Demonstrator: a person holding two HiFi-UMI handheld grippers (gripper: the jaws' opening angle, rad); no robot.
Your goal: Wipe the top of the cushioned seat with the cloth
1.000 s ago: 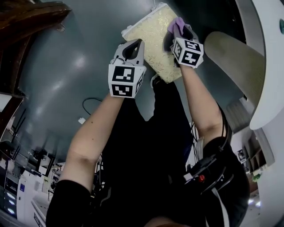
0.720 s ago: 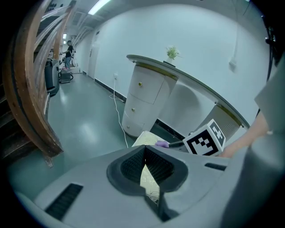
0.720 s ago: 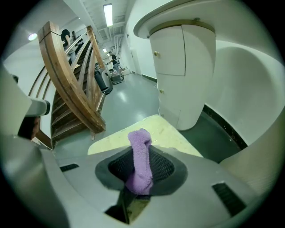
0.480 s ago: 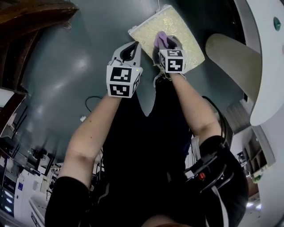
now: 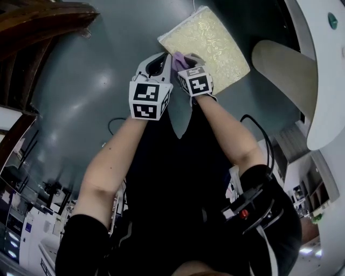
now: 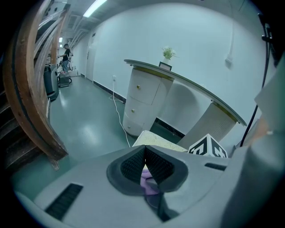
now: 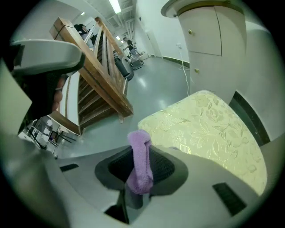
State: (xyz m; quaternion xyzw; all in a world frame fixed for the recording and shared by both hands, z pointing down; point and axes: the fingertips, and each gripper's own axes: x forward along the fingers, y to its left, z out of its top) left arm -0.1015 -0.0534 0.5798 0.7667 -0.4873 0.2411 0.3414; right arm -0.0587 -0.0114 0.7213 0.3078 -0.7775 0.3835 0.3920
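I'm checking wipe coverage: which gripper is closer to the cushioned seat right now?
Right. The right gripper, clamping the purple cloth, sits at the near edge of the cushioned seat; the left gripper hangs beside it over the floor, off the seat.

Setting: lobby or corridor of an office or lab building. Evidence: glossy grey-green floor [image 5: 81, 81], curved white reception counter [image 6: 143, 95] with drawers and a small potted plant [image 6: 168, 53] on top, ceiling strip lights [image 7: 115, 5], wooden staircase [image 7: 100, 84], equipment [image 6: 52, 82] parked down the hall
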